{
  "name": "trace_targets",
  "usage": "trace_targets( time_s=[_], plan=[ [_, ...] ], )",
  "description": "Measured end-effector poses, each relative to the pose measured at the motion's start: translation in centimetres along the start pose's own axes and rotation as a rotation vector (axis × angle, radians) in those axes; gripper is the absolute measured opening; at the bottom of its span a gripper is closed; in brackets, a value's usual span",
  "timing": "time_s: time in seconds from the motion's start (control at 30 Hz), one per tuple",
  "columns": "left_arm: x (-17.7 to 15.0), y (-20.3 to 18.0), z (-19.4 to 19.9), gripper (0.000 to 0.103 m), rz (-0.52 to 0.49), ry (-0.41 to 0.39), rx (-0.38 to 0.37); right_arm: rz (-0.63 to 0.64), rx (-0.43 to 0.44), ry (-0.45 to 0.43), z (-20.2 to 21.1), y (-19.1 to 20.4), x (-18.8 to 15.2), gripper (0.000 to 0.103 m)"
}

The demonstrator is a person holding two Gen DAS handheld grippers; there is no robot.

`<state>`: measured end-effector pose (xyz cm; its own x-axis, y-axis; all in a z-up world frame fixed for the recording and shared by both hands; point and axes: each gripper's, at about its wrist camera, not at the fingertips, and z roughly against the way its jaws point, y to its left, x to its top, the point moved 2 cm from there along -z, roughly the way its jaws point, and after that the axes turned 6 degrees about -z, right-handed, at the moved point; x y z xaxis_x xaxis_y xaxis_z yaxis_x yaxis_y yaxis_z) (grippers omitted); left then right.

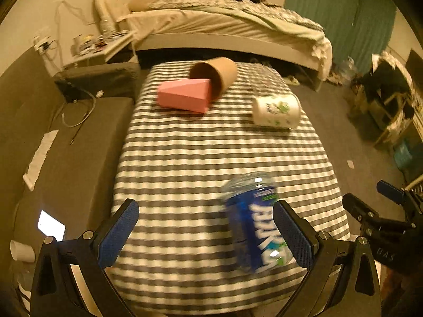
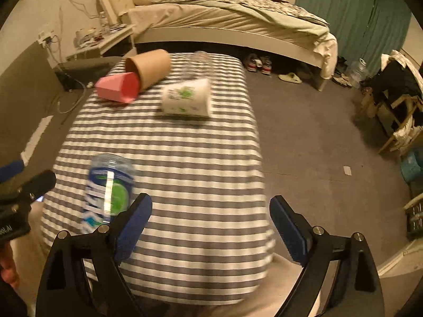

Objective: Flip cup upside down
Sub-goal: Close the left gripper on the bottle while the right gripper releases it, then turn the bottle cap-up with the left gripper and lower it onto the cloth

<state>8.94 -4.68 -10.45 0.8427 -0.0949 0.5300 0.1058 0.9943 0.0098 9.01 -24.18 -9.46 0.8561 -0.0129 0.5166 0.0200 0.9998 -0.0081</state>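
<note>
Blurred: blue-labelled clear cup [image 1: 255,224], lying near bench [image 1: 185,153] front edge, label unreadable. Far end: brown cup [image 1: 215,75] on its side, pink box [image 1: 183,95] at its mouth; white cup [image 1: 276,111] apart. Left gripper [image 1: 206,235], right gripper [image 2: 211,229]: jaws wide, empty. Striped cloth; bed [image 2: 224,18], grey carpet behind.

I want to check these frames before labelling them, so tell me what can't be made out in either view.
- Blue cup: motion blur smears its lettering in both views, and the right finger of the left gripper overlaps its lower edge.
- White cup: print too blurred to read.
- Clear bottle behind it: faint, outline only.
- Brown cup: the pink box covers part of its mouth.
- Right gripper: open, over the striped cloth.
</note>
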Motion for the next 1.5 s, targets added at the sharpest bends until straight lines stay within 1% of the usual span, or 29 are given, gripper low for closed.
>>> trace_targets(
  time_s=[0.1, 0.2, 0.3, 0.4, 0.47, 0.63, 0.7, 0.73, 0.8, 0.87, 0.97, 1.0, 1.1, 1.17, 1.2, 1.23, 1.33, 1.43, 1.5],
  plan=[
    [1.3, -1.9, -2.0, 0.103, -0.021, 0.045, 0.0, -0.012, 0.001, 0.007, -0.9, -1.9, -0.1, 0.091],
    [2.4, -2.8, -3.5, 0.103, -0.015, 0.079, -0.014, -0.037, 0.03, 0.025, -1.9, -3.2, -0.1, 0.091],
    [3.1, -3.6, -4.9, 0.103, -0.051, 0.114, 0.001, -0.069, 0.041, 0.029, -2.9, -4.3, 0.1, 0.091],
    [3.3, -4.2, -6.3, 0.103, -0.084, 0.151, 0.009, -0.095, 0.05, 0.038, -3.9, -5.1, 0.2, 0.091],
    [3.2, -4.3, -7.3, 0.103, -0.078, 0.18, 0.006, -0.104, 0.05, 0.049, -4.5, -5.4, 0.1, 0.091],
    [2.7, -4.5, -9.0, 0.102, -0.06, 0.247, -0.03, -0.115, 0.048, 0.069, -5.6, -5.8, 0.0, 0.091],
    [2.5, -4.4, -9.5, 0.092, -0.051, 0.271, -0.044, -0.118, 0.05, 0.074, -5.8, -5.7, -0.2, 0.091],
    [2.5, -4.3, -9.7, 0.074, -0.048, 0.28, -0.049, -0.117, 0.052, 0.076, -5.9, -5.6, -0.2, 0.091],
    [2.7, -4.1, -9.7, 0.074, -0.032, 0.281, -0.075, -0.115, 0.052, 0.077, -6.0, -5.5, -0.3, 0.091],
    [3.2, -4.0, -9.1, 0.074, -0.03, 0.261, -0.1, -0.117, 0.051, 0.073, -5.9, -5.5, -0.3, 0.091],
    [4.3, -4.1, -7.9, 0.074, -0.053, 0.201, -0.087, -0.12, 0.049, 0.066, -5.7, -5.5, -0.3, 0.091],
    [4.9, -4.1, -7.3, 0.074, -0.059, 0.162, -0.082, -0.121, 0.045, 0.065, -5.6, -5.5, -0.4, 0.091],
    [6.1, -4.2, -6.0, 0.074, -0.071, 0.082, -0.067, -0.121, 0.04, 0.065, -5.5, -5.5, -0.5, 0.091],
    [6.5, -4.3, -5.3, 0.074, -0.087, 0.027, -0.03, -0.12, 0.034, 0.072, -5.5, -5.7, -0.7, 0.091],
    [6.7, -4.5, -4.9, 0.074, -0.102, -0.005, 0.001, -0.12, 0.028, 0.073, -5.5, -5.8, -0.7, 0.091],
    [6.8, -4.8, -4.5, 0.074, -0.125, -0.054, 0.042, -0.122, 0.023, 0.074, -5.5, -5.8, -0.8, 0.091],
    [7.4, -5.3, -4.4, 0.074, -0.168, -0.165, 0.11, -0.125, 0.017, 0.074, -5.4, -6.0, -1.0, 0.091],
    [7.8, -5.0, -5.2, 0.074, -0.169, -0.247, 0.148, -0.124, 0.009, 0.076, -5.5, -6.0, -1.0, 0.091],
    [7.8, -4.8, -5.9, 0.074, -0.163, -0.27, 0.154, -0.12, 0.008, 0.078, -5.5, -5.9, -1.1, 0.091]
  ],
)
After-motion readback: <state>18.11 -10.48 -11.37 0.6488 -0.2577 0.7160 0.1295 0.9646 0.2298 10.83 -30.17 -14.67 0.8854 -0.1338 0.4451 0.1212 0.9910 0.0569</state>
